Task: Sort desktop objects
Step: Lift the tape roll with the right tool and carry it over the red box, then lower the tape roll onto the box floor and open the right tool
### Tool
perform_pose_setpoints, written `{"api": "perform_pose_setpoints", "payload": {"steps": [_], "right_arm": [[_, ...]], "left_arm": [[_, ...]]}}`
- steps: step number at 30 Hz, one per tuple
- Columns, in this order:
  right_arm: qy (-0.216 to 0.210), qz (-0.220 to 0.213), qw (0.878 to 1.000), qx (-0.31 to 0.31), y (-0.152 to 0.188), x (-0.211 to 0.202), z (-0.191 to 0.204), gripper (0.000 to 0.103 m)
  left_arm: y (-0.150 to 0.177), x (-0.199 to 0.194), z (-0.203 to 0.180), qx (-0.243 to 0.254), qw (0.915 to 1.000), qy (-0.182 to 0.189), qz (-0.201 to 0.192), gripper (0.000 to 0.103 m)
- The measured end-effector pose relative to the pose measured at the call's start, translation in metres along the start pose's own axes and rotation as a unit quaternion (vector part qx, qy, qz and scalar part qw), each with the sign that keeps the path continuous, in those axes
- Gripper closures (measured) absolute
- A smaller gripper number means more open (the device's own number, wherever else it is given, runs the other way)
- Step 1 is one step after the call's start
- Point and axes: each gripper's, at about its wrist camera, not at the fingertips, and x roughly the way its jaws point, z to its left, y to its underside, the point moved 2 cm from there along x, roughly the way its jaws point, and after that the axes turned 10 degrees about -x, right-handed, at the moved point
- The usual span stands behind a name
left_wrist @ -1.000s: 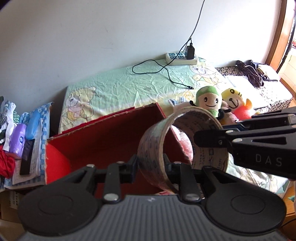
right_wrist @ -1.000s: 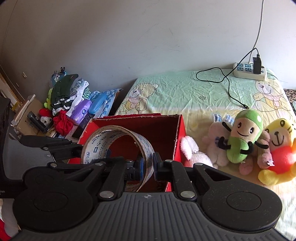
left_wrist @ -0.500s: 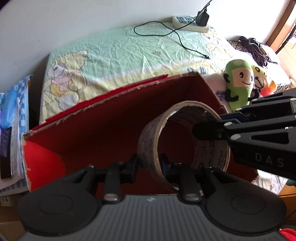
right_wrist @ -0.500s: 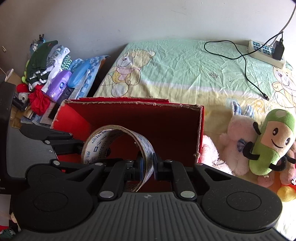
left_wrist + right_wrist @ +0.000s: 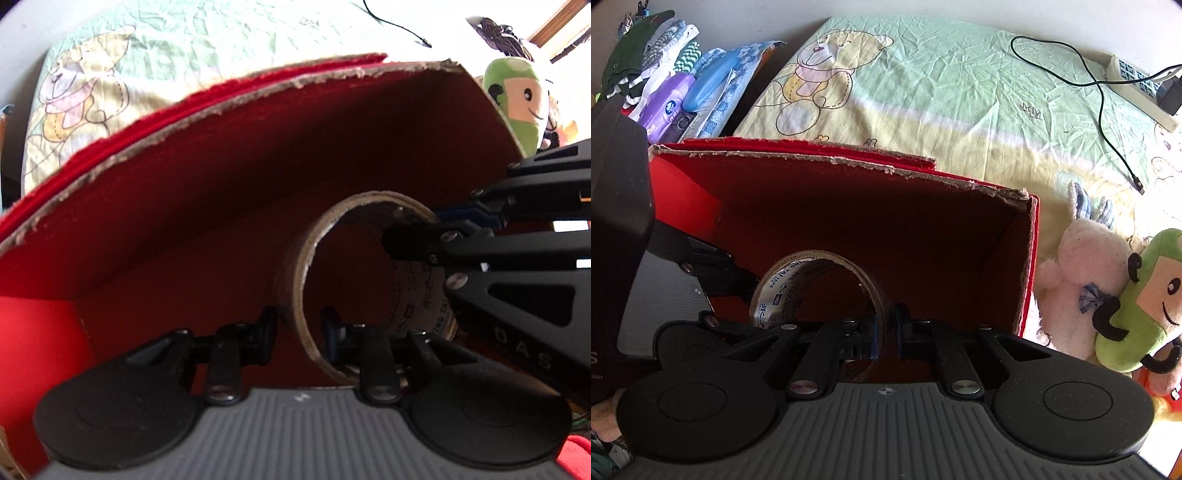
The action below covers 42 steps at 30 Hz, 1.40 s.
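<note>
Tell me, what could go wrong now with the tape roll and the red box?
Both claws, left and right, pinch the tape roll inside the red box. If only one lets go, the roll may twist or get tugged out again. The box wall's torn edge sits close above, so a claw lifting out could catch it and tip the box.

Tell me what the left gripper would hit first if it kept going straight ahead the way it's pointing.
Probably the red box: its inner far wall or floor fills the view beyond the left gripper, which grips the tape roll it carries. Depth is unclear, so which one comes first is uncertain.
</note>
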Motion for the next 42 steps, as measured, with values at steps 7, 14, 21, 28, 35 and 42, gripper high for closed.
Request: {"api": "perform_pose_setpoints", "payload": {"steps": [7, 14, 21, 28, 35, 42], "right_arm": [[-0.005, 0.015, 1.000, 0.000, -0.005, 0.011, 0.001, 0.095], [-0.006, 0.010, 1.000, 0.005, -0.007, 0.007, 0.000, 0.088], [0.001, -0.042, 0.999, 0.016, -0.007, -0.022, -0.010, 0.085], [-0.004, -0.083, 0.996, 0.041, 0.005, -0.046, -0.022, 0.095], [0.003, -0.097, 0.993, 0.062, 0.013, -0.050, -0.034, 0.099], [0.005, -0.097, 0.992, 0.076, 0.023, -0.052, -0.040, 0.100]], "left_arm": [[-0.002, 0.015, 0.011, -0.008, 0.9995, 0.007, 0.031, 0.073], [-0.003, 0.022, 0.014, -0.007, 0.9991, 0.002, 0.042, 0.077], [0.000, 0.021, 0.011, 0.001, 0.9993, -0.003, 0.038, 0.079], [-0.002, 0.023, 0.000, -0.006, 0.9991, -0.002, 0.043, 0.078], [-0.010, 0.026, -0.013, -0.030, 0.9986, 0.004, 0.043, 0.077], [-0.014, 0.027, -0.028, -0.031, 0.9991, 0.001, 0.028, 0.077]]}}
